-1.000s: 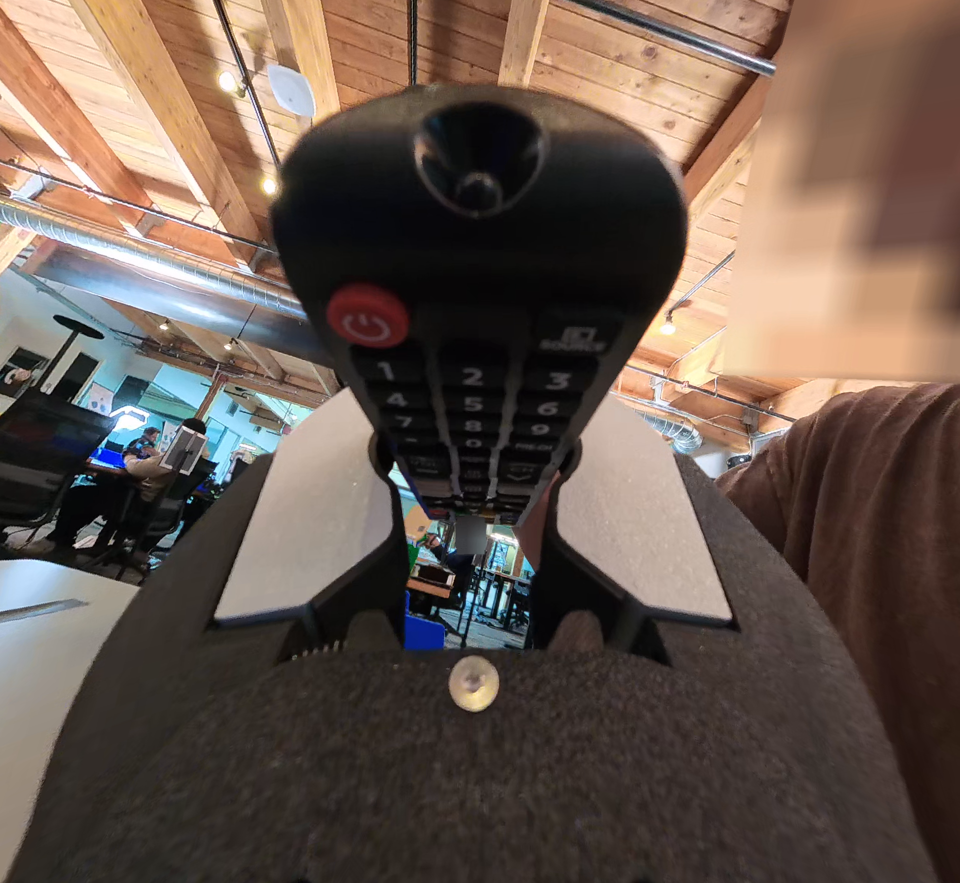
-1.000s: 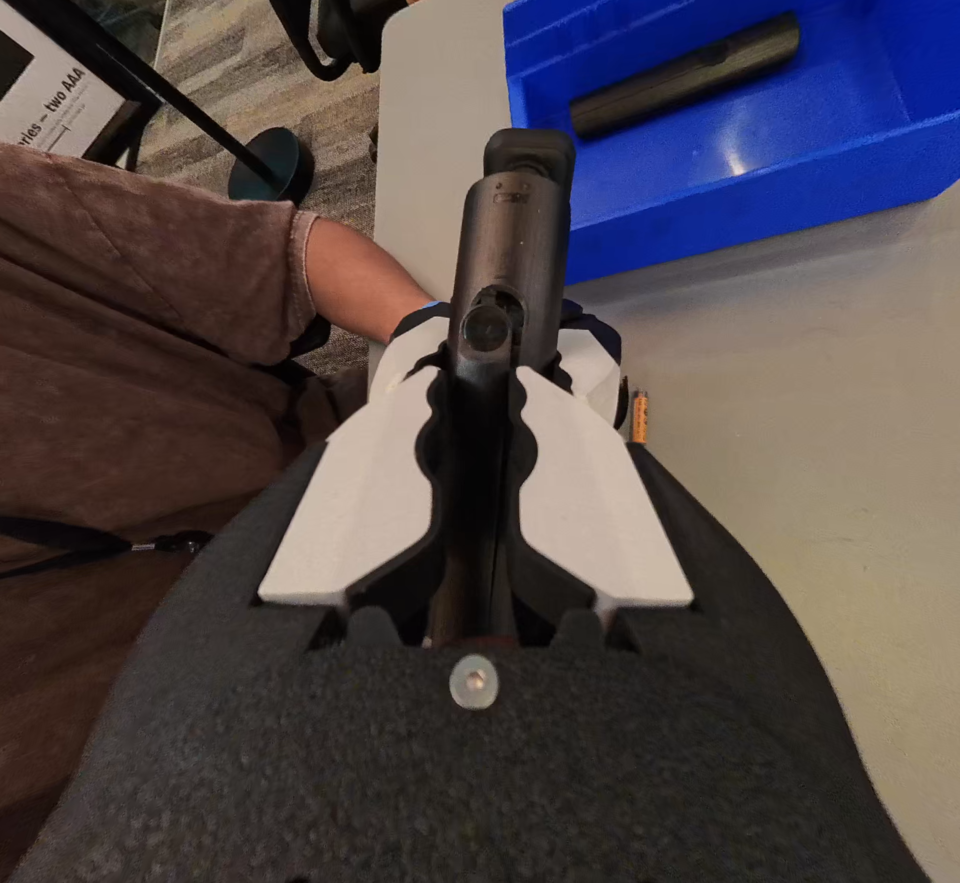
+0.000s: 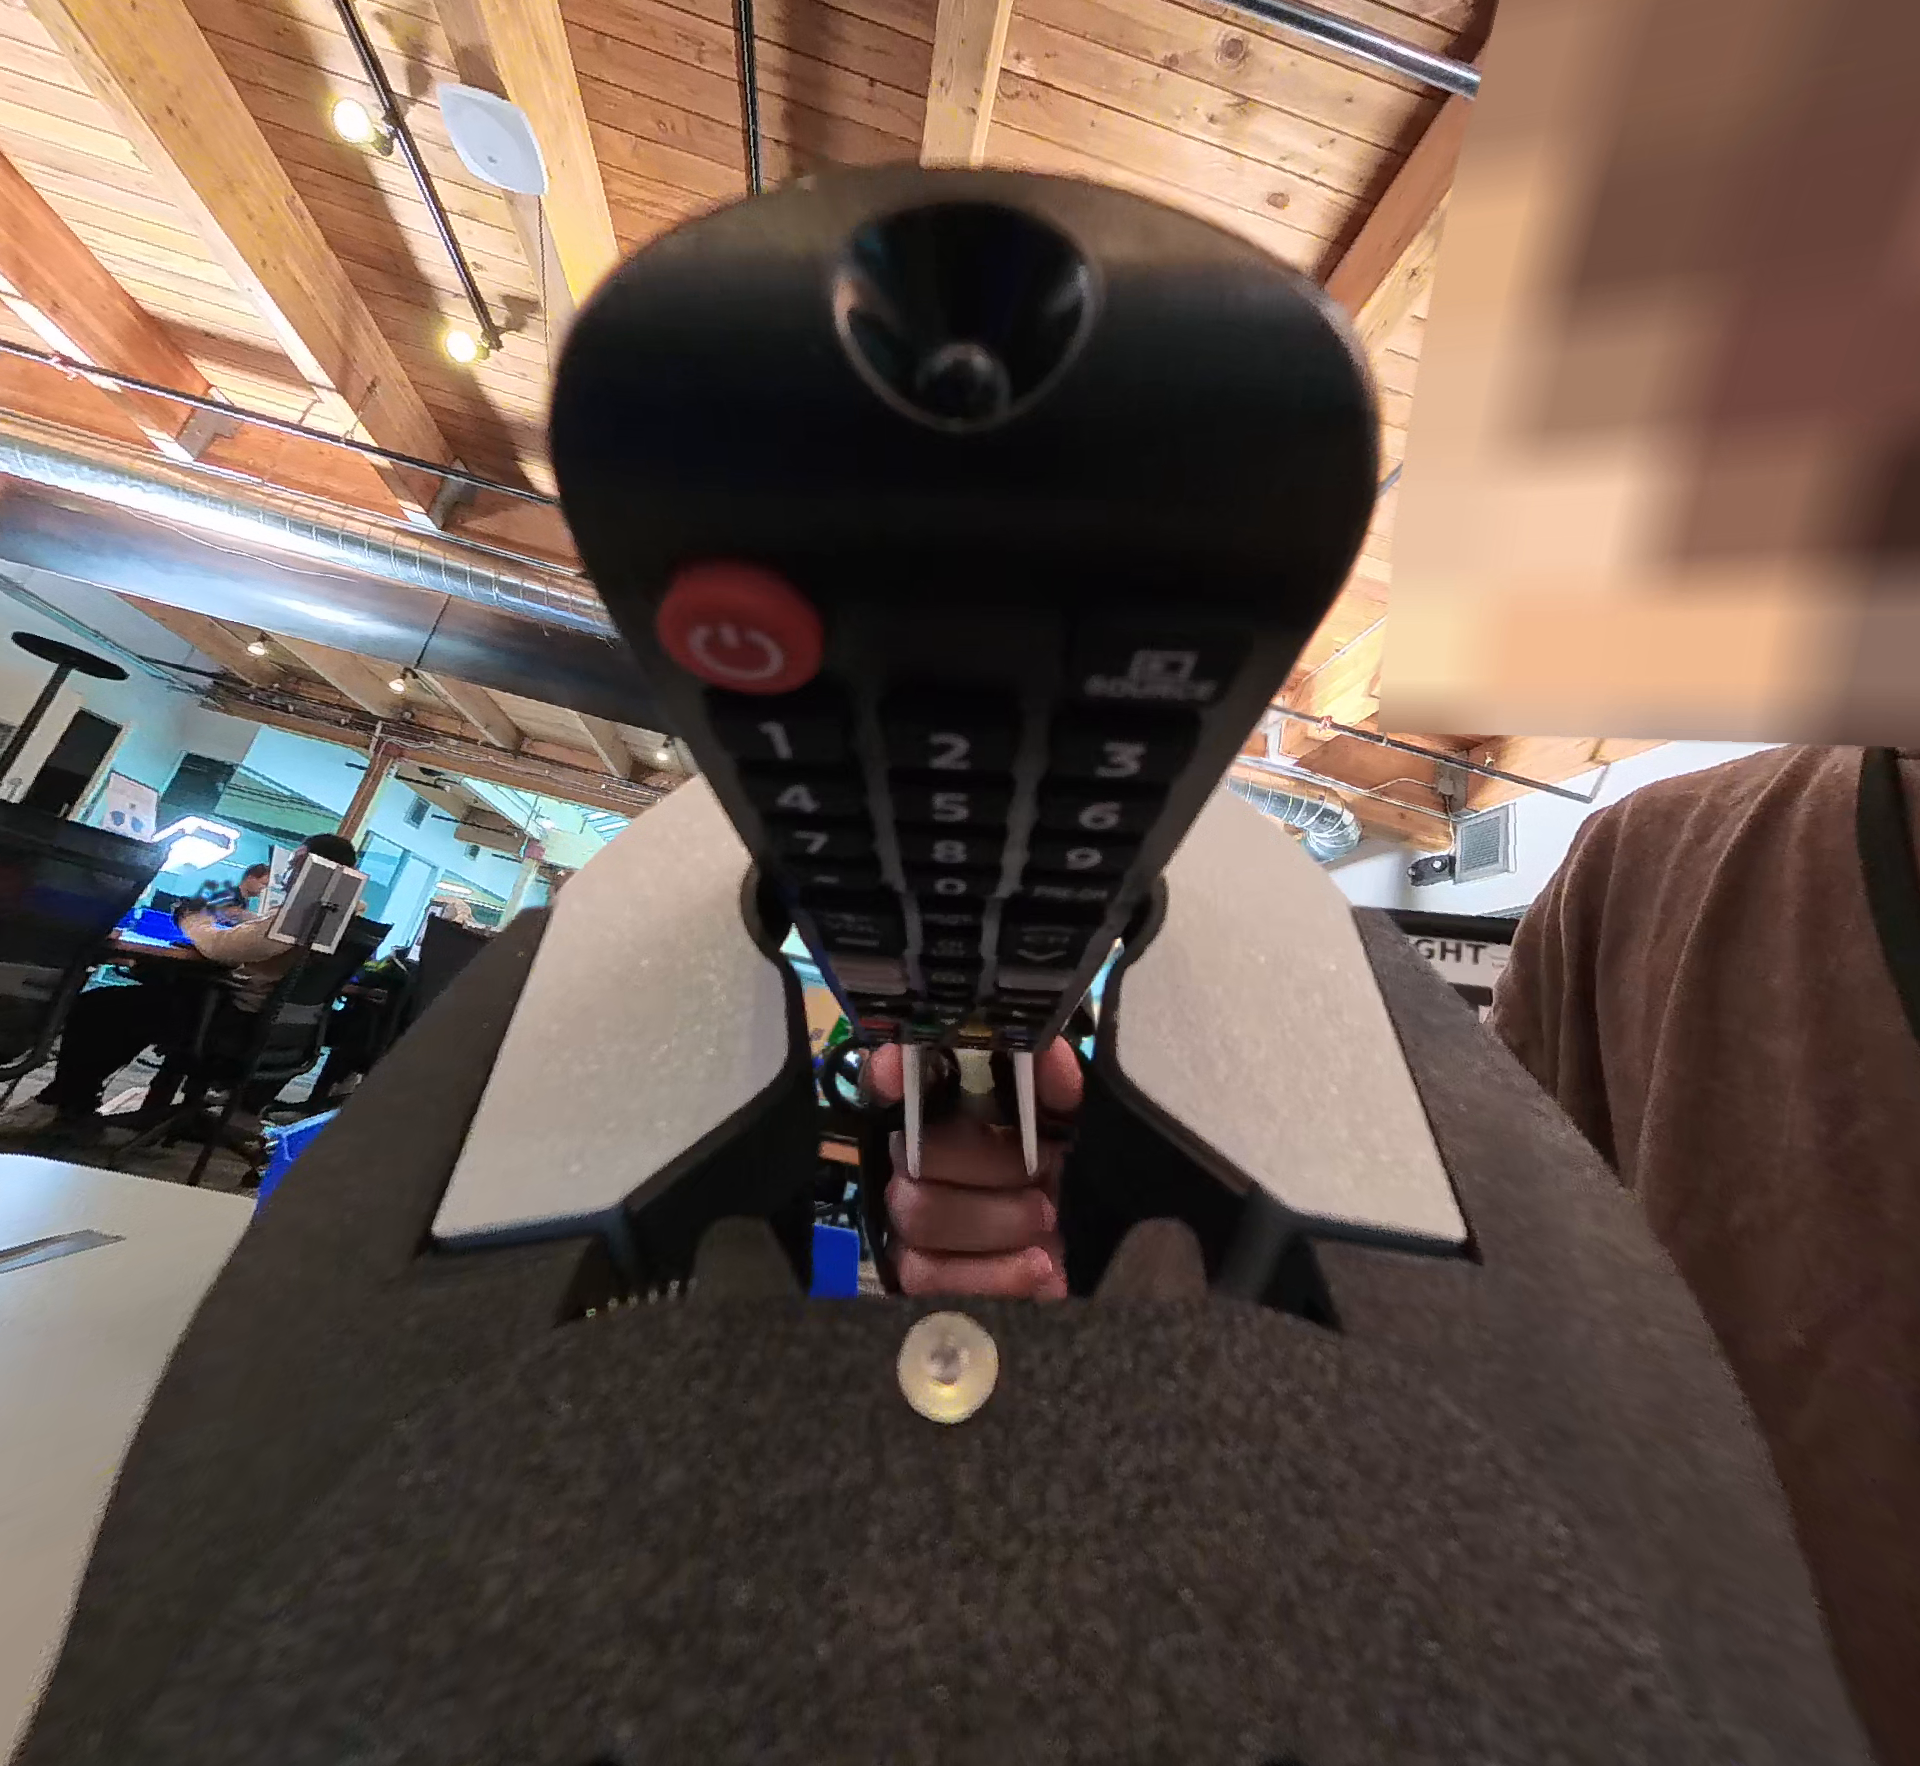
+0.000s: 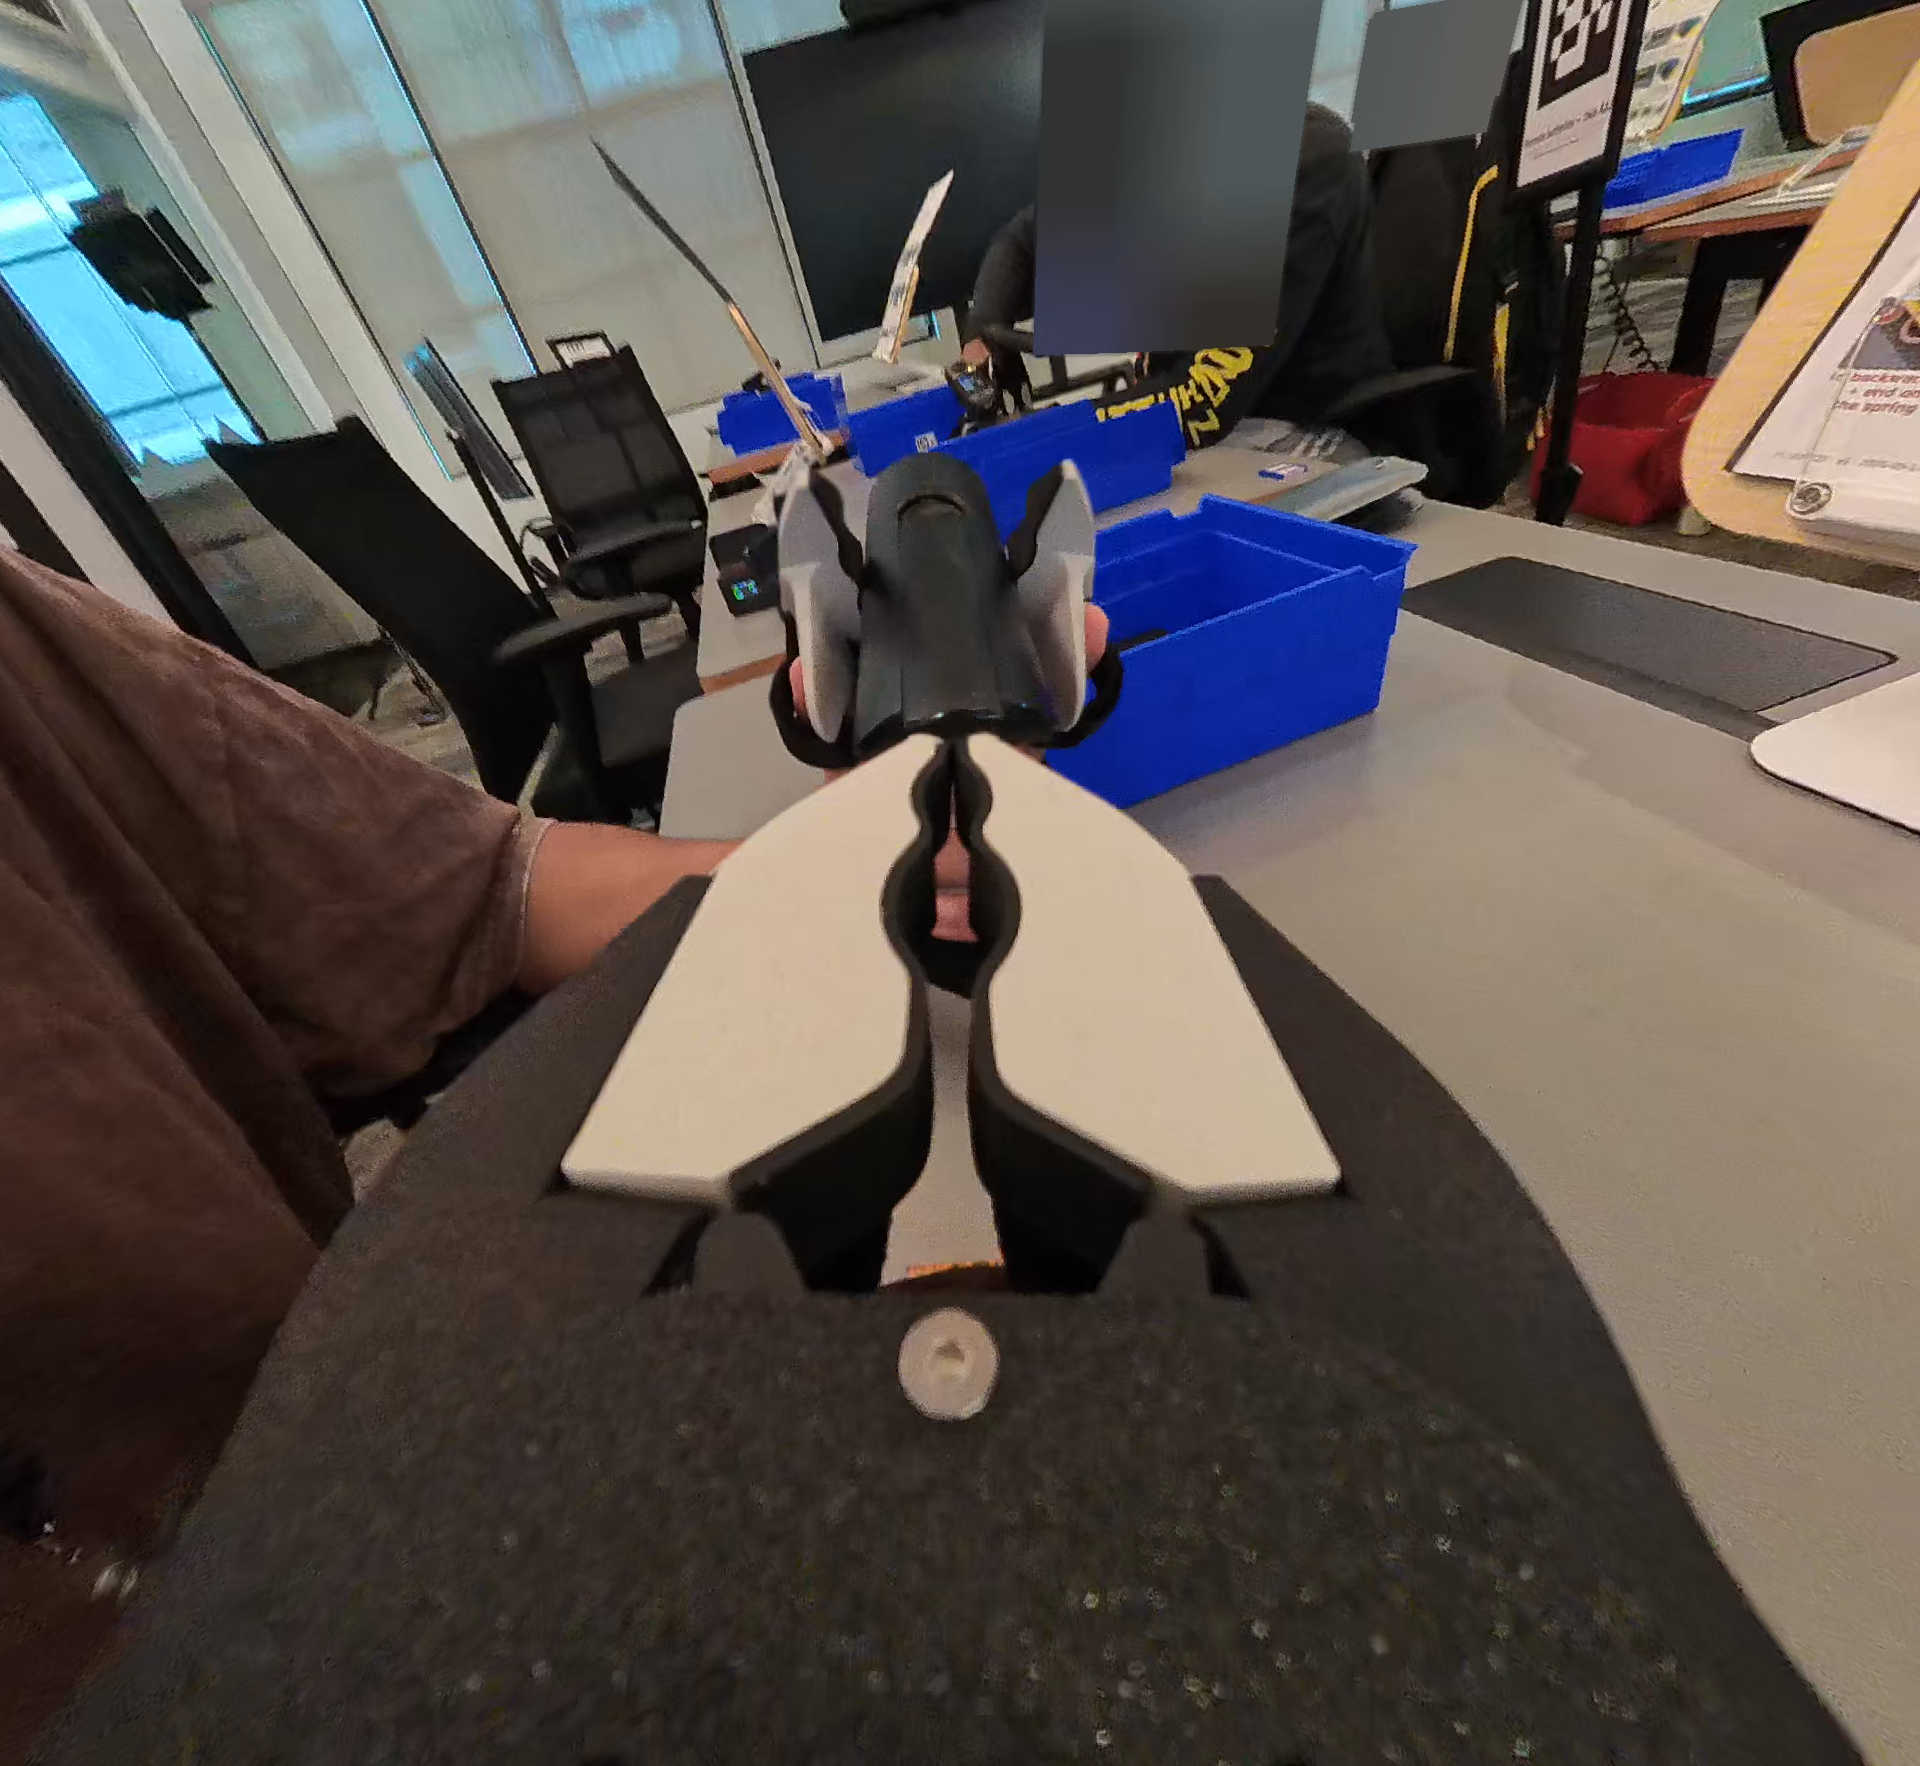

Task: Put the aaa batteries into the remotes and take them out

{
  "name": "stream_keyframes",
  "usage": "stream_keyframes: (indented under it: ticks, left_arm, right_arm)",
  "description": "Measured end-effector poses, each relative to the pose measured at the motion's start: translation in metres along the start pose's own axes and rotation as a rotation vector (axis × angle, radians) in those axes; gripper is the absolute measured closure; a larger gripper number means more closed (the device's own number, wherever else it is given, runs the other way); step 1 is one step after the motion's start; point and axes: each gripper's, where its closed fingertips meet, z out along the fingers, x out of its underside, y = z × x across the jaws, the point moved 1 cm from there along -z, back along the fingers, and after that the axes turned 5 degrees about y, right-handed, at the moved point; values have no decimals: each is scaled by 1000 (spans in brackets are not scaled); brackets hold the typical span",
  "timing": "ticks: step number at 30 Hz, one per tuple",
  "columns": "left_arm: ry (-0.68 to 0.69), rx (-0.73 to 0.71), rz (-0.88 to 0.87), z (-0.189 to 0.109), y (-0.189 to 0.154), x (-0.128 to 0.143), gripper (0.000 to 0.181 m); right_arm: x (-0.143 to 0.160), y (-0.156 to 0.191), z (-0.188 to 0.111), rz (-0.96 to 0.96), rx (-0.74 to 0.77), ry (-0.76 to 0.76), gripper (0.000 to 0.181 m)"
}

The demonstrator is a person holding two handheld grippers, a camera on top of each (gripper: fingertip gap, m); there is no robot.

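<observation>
Right wrist view showed the right hand-held gripper (image 4: pixel 951 760), a second earlier clamped on the remote (image 3: pixel 961 594), now drawn back and closed empty, the remote left gripped upright in the left hand-held gripper (image 3: pixel 951 947) above the surface (image 4: pixel 1507 937), suggesting a regrasp.

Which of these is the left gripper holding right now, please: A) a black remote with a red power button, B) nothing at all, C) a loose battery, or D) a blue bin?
A: in the left wrist view the left gripper is closed on the sides of the black remote, whose red power button faces the camera.
</observation>
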Motion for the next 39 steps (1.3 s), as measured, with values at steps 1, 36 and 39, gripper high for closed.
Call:
stream_keyframes:
  ticks: [1, 36, 39]
  left_arm:
    - [3, 0, 2, 0, 0, 1, 121]
    - [13, -17, -10, 0, 6, 9, 121]
    - [29, -22, 6, -1, 5, 10, 122]
  right_arm:
    - [0, -1, 0, 10, -9, -9, 181]
    - [12, -13, -20, 76, -18, -82, 181]
    - [23, -28, -39, 80, 65, -33, 181]
